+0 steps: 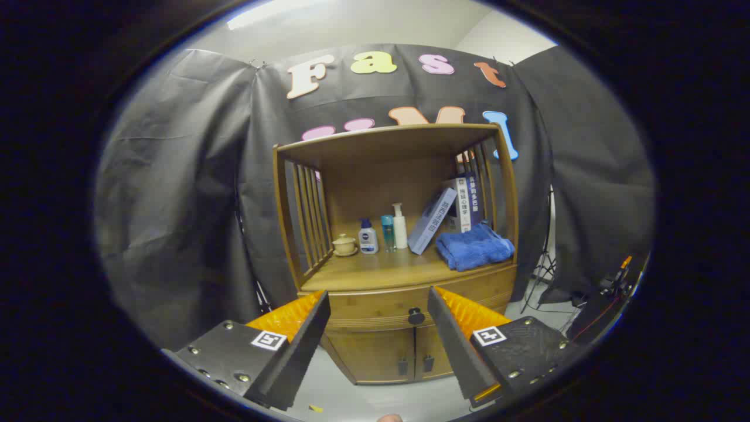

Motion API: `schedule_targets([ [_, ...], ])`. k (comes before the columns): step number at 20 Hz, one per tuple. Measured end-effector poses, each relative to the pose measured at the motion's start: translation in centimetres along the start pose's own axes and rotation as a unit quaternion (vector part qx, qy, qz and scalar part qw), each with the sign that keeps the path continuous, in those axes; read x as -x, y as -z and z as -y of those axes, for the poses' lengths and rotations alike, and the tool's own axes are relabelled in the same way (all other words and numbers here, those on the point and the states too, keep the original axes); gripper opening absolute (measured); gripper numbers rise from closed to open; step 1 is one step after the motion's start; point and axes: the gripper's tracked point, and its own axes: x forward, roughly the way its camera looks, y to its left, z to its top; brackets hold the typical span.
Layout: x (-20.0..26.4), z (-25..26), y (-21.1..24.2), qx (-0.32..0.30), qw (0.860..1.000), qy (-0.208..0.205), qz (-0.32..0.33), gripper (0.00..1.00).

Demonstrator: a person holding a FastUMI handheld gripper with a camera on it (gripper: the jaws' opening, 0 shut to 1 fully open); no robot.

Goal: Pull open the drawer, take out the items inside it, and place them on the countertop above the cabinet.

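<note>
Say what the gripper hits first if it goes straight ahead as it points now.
Likely the drawer front, at or near its knob, which sits between the open fingers of the gripper and beyond them. Nothing shows in between, though depth is hard to judge.

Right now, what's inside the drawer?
Cannot tell: the drawer is shut, so its contents are hidden. Only its wooden front and dark knob show, beyond the open tool, whose fingers hold nothing.

Smooth wooden cabinet [375,305], fluffy cloth towel [473,247]
</note>
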Motion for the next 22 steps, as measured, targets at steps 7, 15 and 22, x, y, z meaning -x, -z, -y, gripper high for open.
schedule_targets([
  [7, 0.5, 1.3, 1.5, 0.001, 1.000, 0.005, 0.007, 1.00],
  [15, 0.6, 2.9, 1.8, -0.008, 1.000, 0.016, 0.012, 1.00],
  [22, -2.8, 3.4, 2.6, 0.014, 1.000, -0.006, 0.022, 1.00],
])
